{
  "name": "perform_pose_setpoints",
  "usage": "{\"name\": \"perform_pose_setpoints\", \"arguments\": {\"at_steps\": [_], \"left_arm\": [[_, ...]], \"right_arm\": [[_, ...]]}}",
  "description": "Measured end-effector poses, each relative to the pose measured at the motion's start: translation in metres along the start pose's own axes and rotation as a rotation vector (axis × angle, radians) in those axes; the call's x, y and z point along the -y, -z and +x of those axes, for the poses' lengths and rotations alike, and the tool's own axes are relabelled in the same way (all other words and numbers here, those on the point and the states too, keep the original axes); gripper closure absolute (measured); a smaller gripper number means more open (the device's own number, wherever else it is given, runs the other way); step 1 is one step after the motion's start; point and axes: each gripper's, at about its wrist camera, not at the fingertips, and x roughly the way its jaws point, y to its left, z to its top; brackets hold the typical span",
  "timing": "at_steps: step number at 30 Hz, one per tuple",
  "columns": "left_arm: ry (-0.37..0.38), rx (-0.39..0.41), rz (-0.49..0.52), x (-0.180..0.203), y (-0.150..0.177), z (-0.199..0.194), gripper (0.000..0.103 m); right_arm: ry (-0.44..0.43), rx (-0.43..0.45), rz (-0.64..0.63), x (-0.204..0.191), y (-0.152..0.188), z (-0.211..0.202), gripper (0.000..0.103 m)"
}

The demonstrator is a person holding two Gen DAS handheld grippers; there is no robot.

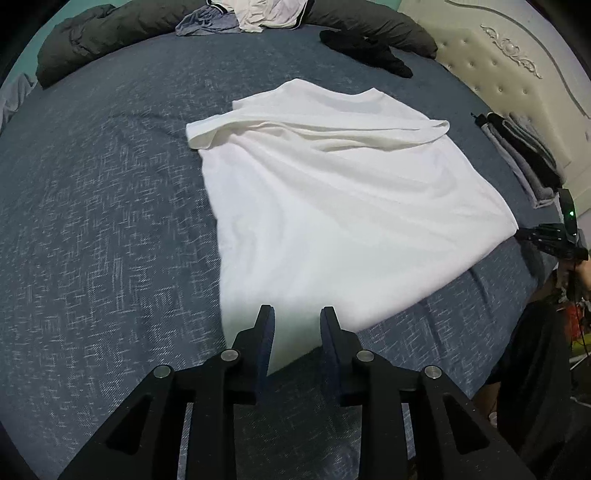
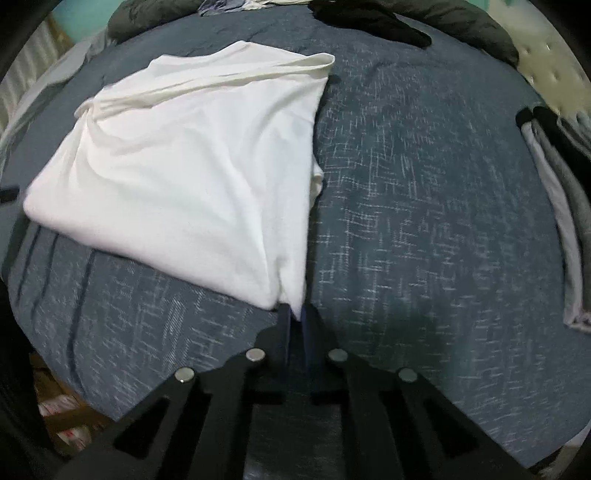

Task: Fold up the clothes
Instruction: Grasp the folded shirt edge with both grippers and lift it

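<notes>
A white T-shirt point(image 1: 332, 192) lies partly folded on the blue bedspread point(image 1: 92, 221), its sleeves folded in at the far end. My left gripper point(image 1: 297, 314) is open, with the shirt's near hem between and below its fingers. In the right wrist view the same shirt point(image 2: 184, 166) lies to the left. My right gripper point(image 2: 294, 314) is shut on the shirt's near corner. The right gripper also shows at the far right of the left wrist view point(image 1: 550, 236).
A stack of folded grey and black clothes point(image 1: 524, 158) lies at the right by the cream headboard point(image 1: 517, 66). A dark duvet point(image 1: 110, 33), a loose pile of clothes point(image 1: 251, 14) and a black garment point(image 1: 369, 51) lie at the far edge. The bed's near edge drops off at the right.
</notes>
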Motion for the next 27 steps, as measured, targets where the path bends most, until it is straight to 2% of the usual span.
{"name": "perform_pose_setpoints", "arguments": {"at_steps": [5, 10, 12, 16, 18, 20, 22, 27], "left_arm": [[0.012, 0.008, -0.024, -0.002, -0.001, 0.005, 0.075], [0.028, 0.057, -0.101, -0.016, -0.003, -0.001, 0.074], [0.022, 0.081, -0.121, -0.022, -0.005, -0.001, 0.064], [0.035, 0.125, -0.194, -0.04, -0.012, 0.0, 0.061], [0.042, 0.147, -0.239, -0.05, -0.018, 0.003, 0.061], [0.056, 0.162, -0.278, -0.059, -0.026, 0.011, 0.061], [0.064, 0.163, -0.296, -0.064, -0.035, 0.02, 0.061], [0.058, 0.145, -0.297, -0.071, -0.066, 0.048, 0.061]], "right_arm": [[-0.019, 0.021, 0.012, 0.012, -0.001, -0.014, 0.099], [-0.042, -0.015, -0.001, 0.019, 0.002, -0.008, 0.099], [-0.04, -0.025, 0.026, 0.024, 0.003, -0.006, 0.099], [-0.01, -0.003, 0.074, 0.035, -0.002, -0.019, 0.098], [0.0, 0.038, 0.105, 0.041, -0.011, -0.031, 0.097], [0.001, 0.094, 0.132, 0.044, -0.024, -0.044, 0.089], [-0.007, 0.129, 0.138, 0.036, -0.044, -0.049, 0.077], [-0.064, 0.144, 0.121, 0.013, -0.089, -0.03, 0.075]]}}
